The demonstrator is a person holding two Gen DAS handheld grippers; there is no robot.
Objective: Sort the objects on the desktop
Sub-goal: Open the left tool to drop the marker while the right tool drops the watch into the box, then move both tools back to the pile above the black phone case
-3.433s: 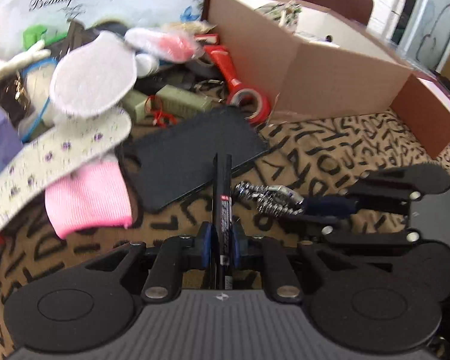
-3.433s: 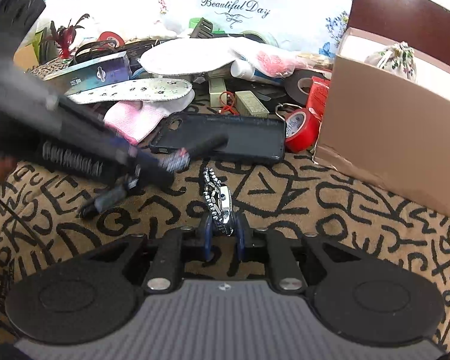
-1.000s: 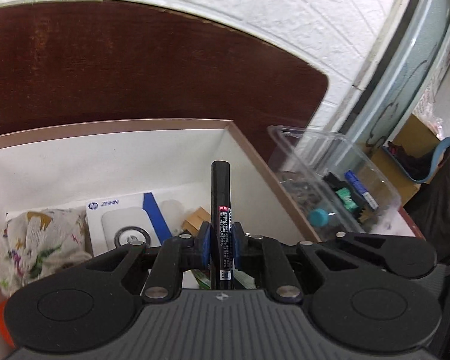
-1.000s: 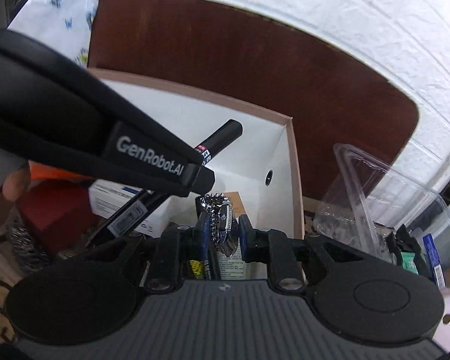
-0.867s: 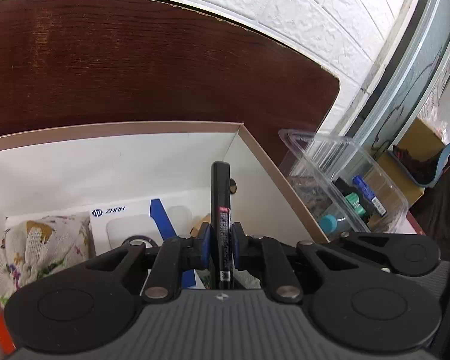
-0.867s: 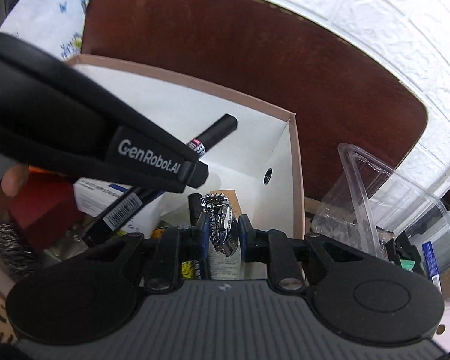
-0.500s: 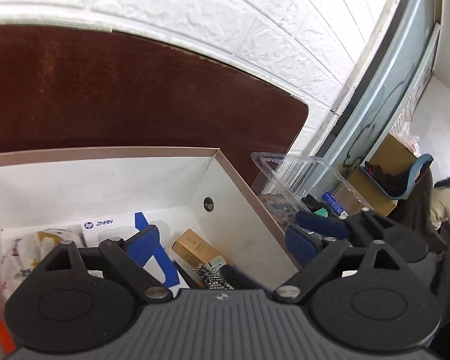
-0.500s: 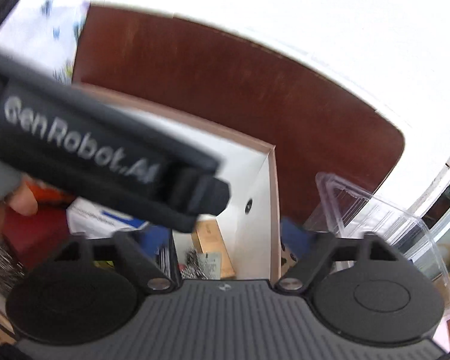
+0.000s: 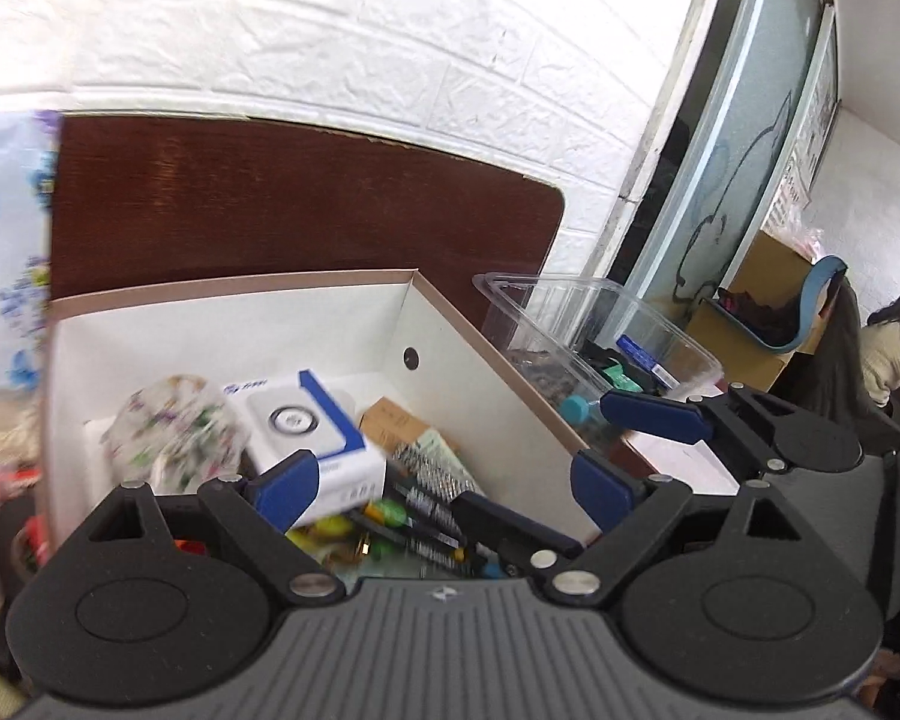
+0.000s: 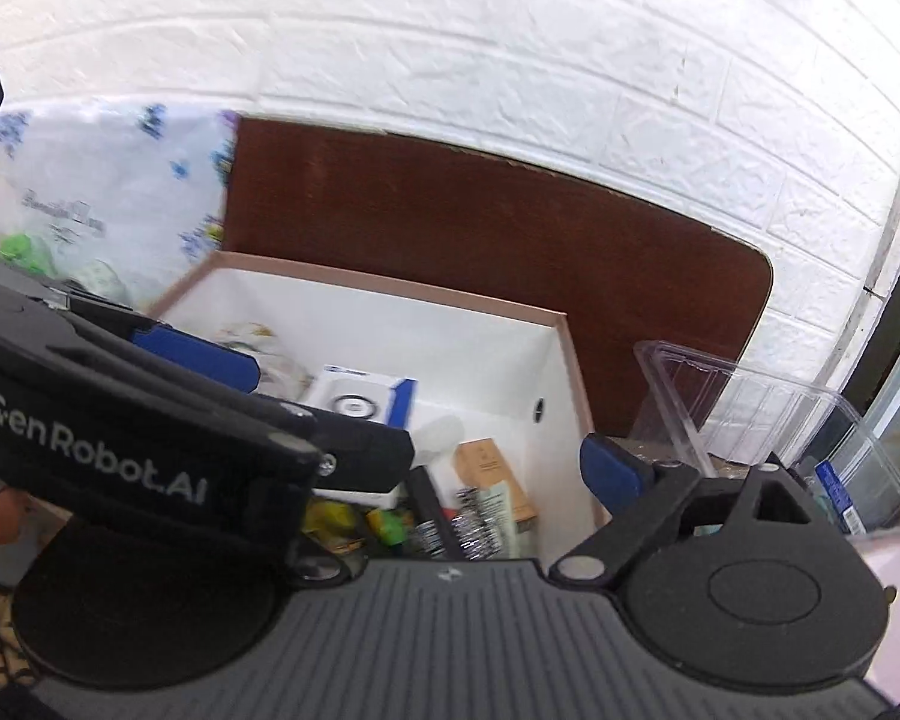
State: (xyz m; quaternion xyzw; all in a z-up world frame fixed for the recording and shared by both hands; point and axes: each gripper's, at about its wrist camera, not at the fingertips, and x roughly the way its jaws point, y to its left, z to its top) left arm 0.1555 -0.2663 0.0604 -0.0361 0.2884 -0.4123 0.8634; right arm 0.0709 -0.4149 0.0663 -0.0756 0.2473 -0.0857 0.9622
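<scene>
The left gripper [image 10: 222,396] blocks half the right camera's view. Both it and the right gripper [image 10: 450,468] gape wide, holding nothing, above the cardboard box [image 9: 480,348]. Inside, blurred, lie a black marker [image 10: 429,507], a sparkly watch [image 9: 435,471], and a white-and-blue carton [image 9: 306,426]. A clear plastic tub [image 9: 594,324] stands just beside the box.

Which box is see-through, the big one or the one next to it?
The smaller plastic container, beside the cardboard box on its right. You can see its contents through its clear walls, while the cardboard box has solid white walls.
</scene>
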